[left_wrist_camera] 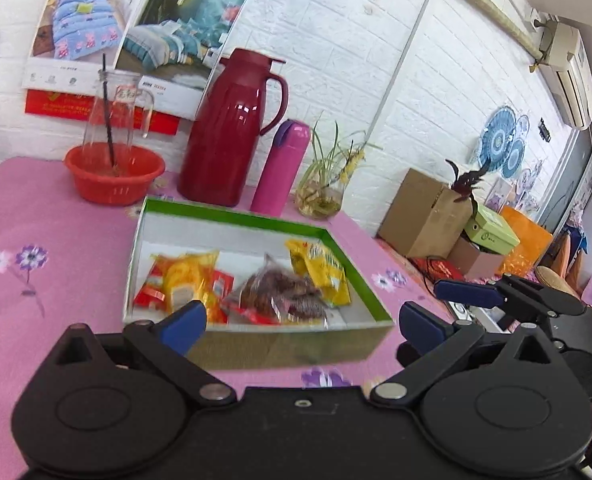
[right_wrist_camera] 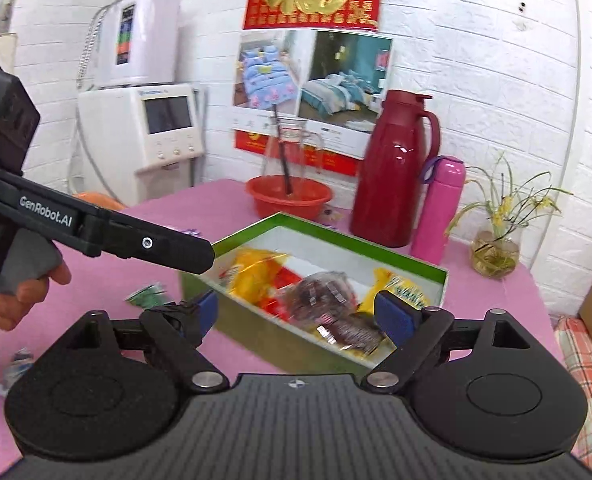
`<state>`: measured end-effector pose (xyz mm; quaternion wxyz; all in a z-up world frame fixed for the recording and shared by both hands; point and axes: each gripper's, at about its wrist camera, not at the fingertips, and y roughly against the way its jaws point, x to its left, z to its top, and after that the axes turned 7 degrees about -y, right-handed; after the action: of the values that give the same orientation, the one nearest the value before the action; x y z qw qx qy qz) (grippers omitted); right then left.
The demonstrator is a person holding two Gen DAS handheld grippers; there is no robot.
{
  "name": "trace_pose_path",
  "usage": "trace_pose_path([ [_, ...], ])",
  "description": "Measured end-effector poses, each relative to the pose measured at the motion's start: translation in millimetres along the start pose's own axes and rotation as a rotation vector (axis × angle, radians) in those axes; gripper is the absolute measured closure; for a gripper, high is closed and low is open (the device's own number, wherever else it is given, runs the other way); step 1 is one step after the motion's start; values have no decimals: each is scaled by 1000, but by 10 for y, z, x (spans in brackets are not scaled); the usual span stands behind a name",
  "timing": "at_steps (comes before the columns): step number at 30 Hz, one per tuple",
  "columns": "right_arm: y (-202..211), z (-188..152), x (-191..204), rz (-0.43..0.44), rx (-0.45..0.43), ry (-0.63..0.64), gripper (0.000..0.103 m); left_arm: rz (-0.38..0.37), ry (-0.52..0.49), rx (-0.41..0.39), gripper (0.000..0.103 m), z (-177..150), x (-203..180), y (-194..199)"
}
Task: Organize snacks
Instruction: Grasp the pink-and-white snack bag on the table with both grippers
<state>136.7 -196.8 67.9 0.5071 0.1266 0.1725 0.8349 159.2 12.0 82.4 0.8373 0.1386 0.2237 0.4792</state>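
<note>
A green-rimmed cardboard box [left_wrist_camera: 236,216] sits on the pink flowered tablecloth. It holds an orange-and-red snack bag [left_wrist_camera: 184,284], a clear bag of brown snacks [left_wrist_camera: 284,292] and a yellow packet [left_wrist_camera: 320,272]. My left gripper [left_wrist_camera: 302,320] is open and empty, just in front of the box's near wall. My right gripper [right_wrist_camera: 296,312] is open and empty over the box's near corner [right_wrist_camera: 256,320]. The same snacks show in the right wrist view: orange bag [right_wrist_camera: 256,268], brown bag [right_wrist_camera: 328,292], yellow packet [right_wrist_camera: 400,284]. A small green packet [right_wrist_camera: 148,296] and a white-blue wrapper [right_wrist_camera: 16,364] lie on the cloth left of the box.
Behind the box stand a red basin [left_wrist_camera: 114,176] with a glass jug [left_wrist_camera: 114,116], a dark red thermos jug [left_wrist_camera: 232,128], a pink flask [left_wrist_camera: 280,164] and a glass vase with a plant [left_wrist_camera: 322,192]. The table's right edge drops to cardboard boxes [left_wrist_camera: 424,212].
</note>
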Motion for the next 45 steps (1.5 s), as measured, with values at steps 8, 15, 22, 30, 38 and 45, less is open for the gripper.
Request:
trace_pose_path([
  [8, 250, -359, 324, 136, 121, 23, 0, -31, -1, 64, 0, -499, -1, 423],
  [15, 452, -639, 331, 115, 152, 58, 0, -38, 25, 110, 0, -772, 8, 558],
  [22, 458, -789, -76, -39, 169, -36, 0, -124, -16, 123, 0, -687, -265, 268],
  [30, 186, -890, -356, -62, 219, -84, 0, -220, -54, 177, 1, -523, -704, -383],
  [38, 62, -975, -465, -37, 256, -89, 0, -244, -70, 277, 34, -470, -917, -1109],
  [45, -81, -1020, -547, -8, 305, -132, 0, -235, -99, 360, 103, -558, -895, -1383],
])
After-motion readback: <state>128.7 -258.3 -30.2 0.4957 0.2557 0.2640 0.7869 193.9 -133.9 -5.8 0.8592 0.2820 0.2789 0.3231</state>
